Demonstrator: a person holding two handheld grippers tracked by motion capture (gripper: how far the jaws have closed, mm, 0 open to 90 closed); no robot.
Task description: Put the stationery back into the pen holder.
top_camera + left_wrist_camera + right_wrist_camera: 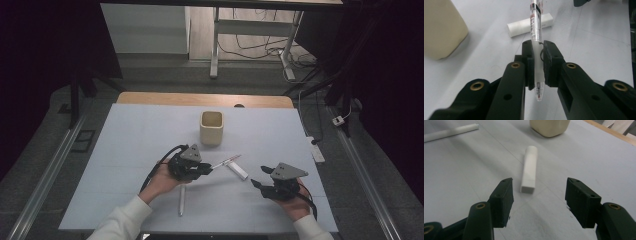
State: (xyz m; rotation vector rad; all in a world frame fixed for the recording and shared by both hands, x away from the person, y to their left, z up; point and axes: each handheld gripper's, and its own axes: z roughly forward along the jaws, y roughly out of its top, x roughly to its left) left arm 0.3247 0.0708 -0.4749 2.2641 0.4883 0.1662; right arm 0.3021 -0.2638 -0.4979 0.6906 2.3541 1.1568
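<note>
Left claw [538,51] clamped on pen [535,27], at 6 o'clock of cup [211,128]. Right claw [539,195] wide, empty (cap [530,168] ahead). Risk: off-axis grip, pen pivots during capping.

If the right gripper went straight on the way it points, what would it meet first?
Most likely the short white stick lying on the table just ahead of the open right gripper; the beige cup stands farther along, though depth is hard to judge.
</note>
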